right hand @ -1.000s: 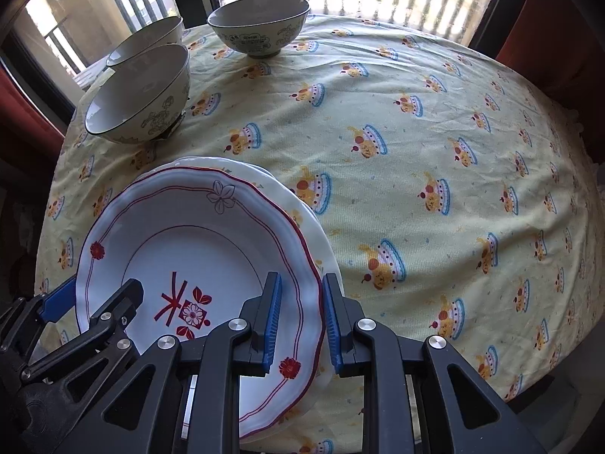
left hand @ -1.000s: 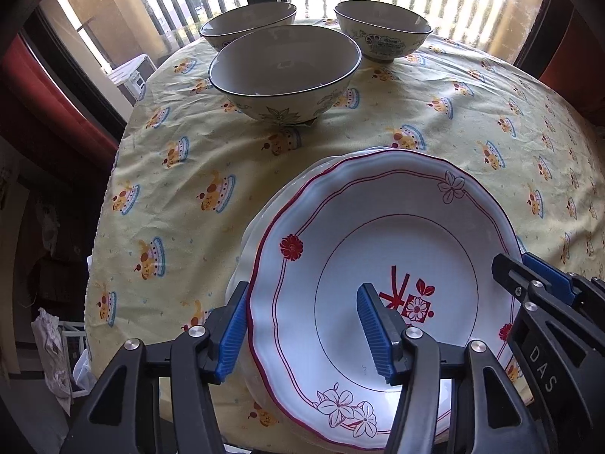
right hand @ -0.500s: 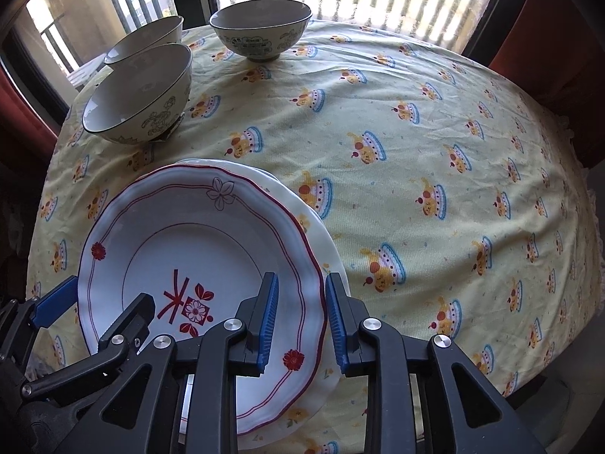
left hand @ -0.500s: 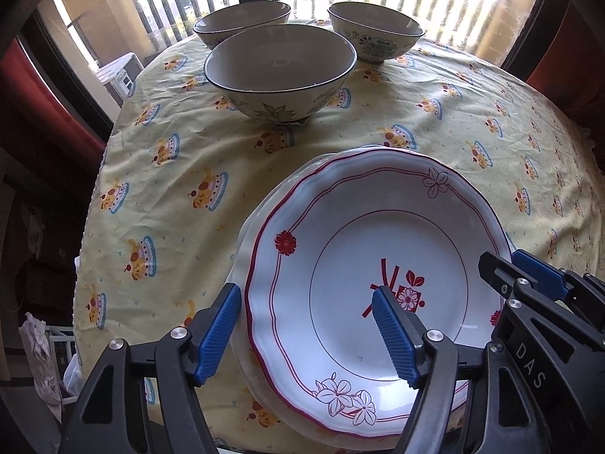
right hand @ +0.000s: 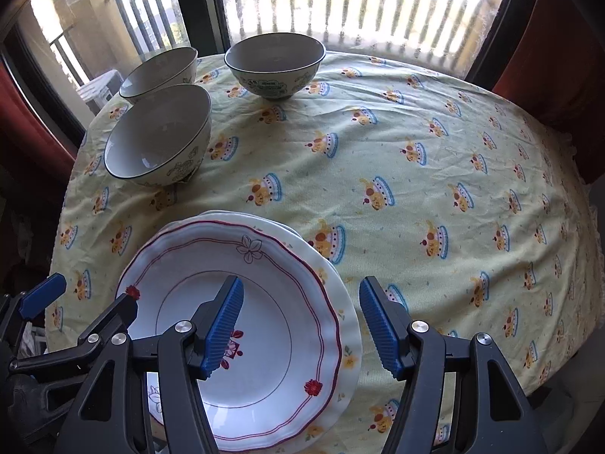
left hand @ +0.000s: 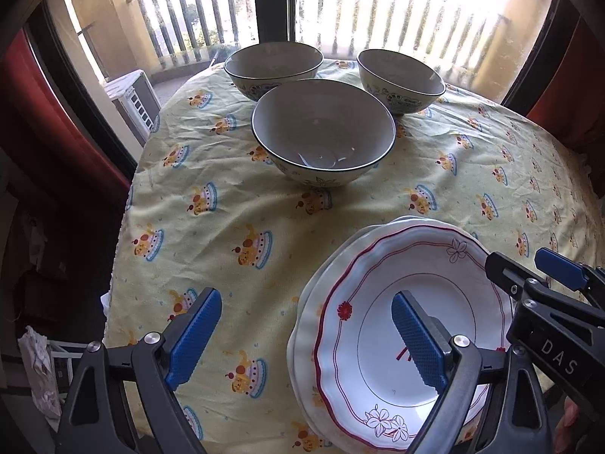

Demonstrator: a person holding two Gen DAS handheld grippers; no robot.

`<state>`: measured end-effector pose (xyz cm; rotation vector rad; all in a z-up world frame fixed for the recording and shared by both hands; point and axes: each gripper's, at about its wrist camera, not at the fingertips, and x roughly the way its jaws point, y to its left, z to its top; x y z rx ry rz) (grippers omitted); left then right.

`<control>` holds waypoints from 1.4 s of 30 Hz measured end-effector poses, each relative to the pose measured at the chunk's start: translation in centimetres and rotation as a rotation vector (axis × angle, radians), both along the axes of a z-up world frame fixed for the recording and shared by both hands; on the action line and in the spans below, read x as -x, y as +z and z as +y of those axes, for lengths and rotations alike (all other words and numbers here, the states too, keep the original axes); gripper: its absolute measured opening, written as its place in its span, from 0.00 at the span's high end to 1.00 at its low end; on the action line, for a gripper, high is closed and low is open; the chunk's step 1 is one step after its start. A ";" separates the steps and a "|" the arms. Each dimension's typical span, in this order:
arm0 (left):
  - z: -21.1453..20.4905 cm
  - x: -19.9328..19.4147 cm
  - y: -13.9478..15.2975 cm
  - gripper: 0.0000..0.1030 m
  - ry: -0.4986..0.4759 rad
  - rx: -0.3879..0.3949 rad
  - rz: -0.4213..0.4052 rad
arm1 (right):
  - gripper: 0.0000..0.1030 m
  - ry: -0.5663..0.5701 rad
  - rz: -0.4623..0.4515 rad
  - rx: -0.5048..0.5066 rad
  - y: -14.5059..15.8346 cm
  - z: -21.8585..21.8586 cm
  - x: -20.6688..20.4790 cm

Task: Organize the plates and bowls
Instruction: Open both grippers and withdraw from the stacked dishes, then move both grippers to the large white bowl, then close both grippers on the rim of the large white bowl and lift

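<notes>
A white plate with a red rim (left hand: 435,287) (right hand: 264,265) lies on top of a pale plate (left hand: 302,344) (right hand: 348,325) near the table's front edge. My left gripper (left hand: 304,340) (right hand: 79,302) hangs over the stack's left rim with its jaws opening: one finger is above the plate, the other above the cloth. My right gripper (right hand: 302,327) (left hand: 529,268) straddles the right rim, also opening, and its pads are clear of the plate. Three patterned bowls (left hand: 321,132) (left hand: 272,64) (left hand: 401,75) stand apart at the far side.
A yellow tablecloth with a cake print (right hand: 416,151) covers the round table. Beyond the bowls are a window and balcony railing (left hand: 397,19). Red curtains (right hand: 567,56) hang at both sides. The table edge drops off close to the left of the plates.
Both grippers' jaws have widened, and the right pads have come off the plate's rim. The left gripper has shifted left and lifted, so the plates now sit lower right in its view.
</notes>
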<state>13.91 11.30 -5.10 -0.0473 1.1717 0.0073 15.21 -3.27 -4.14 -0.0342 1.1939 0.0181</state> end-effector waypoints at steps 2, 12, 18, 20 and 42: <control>0.3 -0.9 0.4 0.10 0.015 -0.005 -0.012 | 0.35 0.017 -0.023 0.008 0.8 0.4 -0.8; 2.0 -6.7 1.5 0.11 0.103 -0.057 -0.068 | 0.35 0.070 -0.074 -0.075 2.5 1.4 -7.4; 2.6 -10.3 0.0 0.15 0.145 -0.096 -0.053 | 0.35 0.088 -0.076 -0.132 1.6 2.9 -11.9; 2.7 -11.3 -0.7 0.17 0.150 -0.086 -0.037 | 0.35 0.100 -0.066 -0.140 1.1 3.5 -13.1; 3.1 -15.0 -4.4 0.80 0.159 -0.051 0.043 | 0.81 0.152 0.013 -0.137 -3.4 7.7 -17.8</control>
